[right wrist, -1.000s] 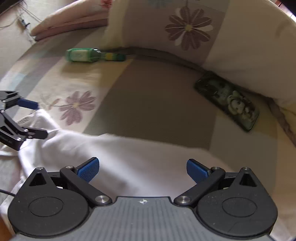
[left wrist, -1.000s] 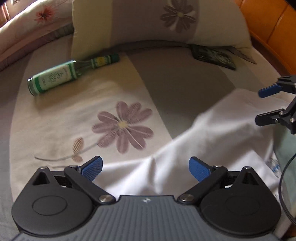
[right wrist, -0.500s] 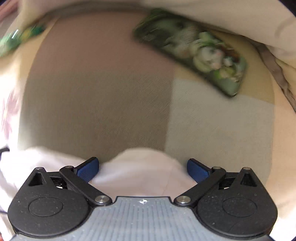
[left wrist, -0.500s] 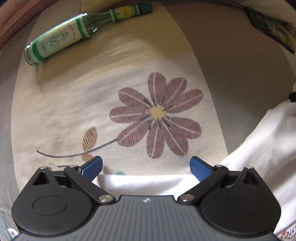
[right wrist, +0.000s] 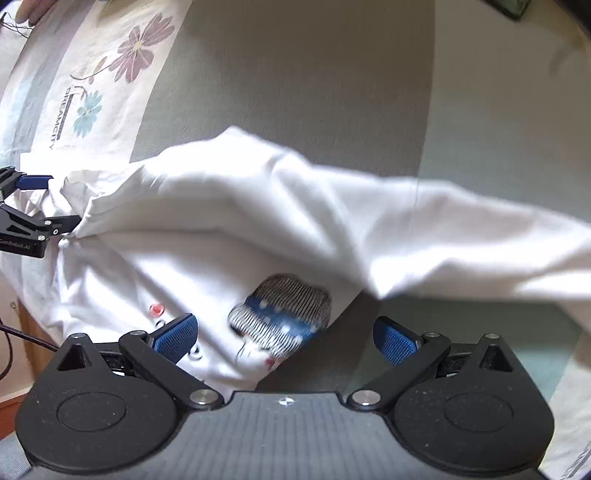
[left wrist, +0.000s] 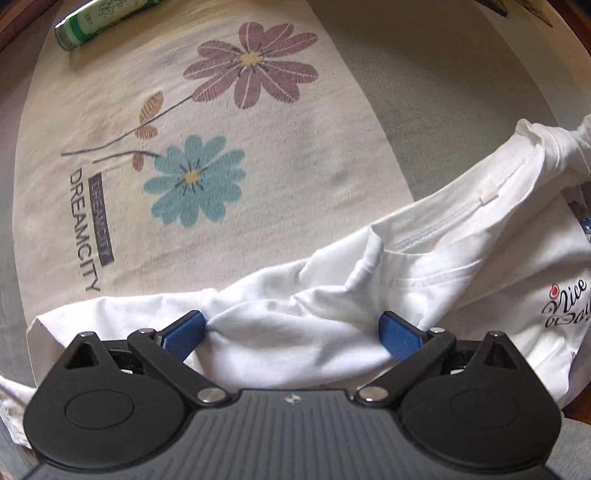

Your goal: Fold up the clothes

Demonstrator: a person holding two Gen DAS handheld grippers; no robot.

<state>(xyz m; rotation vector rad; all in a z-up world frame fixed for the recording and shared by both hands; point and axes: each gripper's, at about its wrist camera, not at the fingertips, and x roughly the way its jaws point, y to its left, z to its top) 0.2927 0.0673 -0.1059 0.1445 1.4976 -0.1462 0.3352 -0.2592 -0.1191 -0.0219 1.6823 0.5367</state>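
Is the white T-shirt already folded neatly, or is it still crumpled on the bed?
Still crumpled. The white T-shirt lies bunched in wrinkles on the bedsheet, one part draped loosely over its printed front; no flat, squared fold shows.

We saw the left claw (left wrist: 291,334) spread wide, its blue pads (left wrist: 184,334) on either side of a bunched fold of the white T-shirt (left wrist: 424,266), cloth touching both pads. The shirt lay crumpled across the bedsheet (left wrist: 295,166), its stitched hem running up to the right and script lettering (left wrist: 569,302) reading "Nice Day" near the right edge. On the sheet beyond it were a purple flower print (left wrist: 255,64), a blue flower print (left wrist: 195,181) and the word "DREAMCITY". A green bottle (left wrist: 99,18) lay at the top left.
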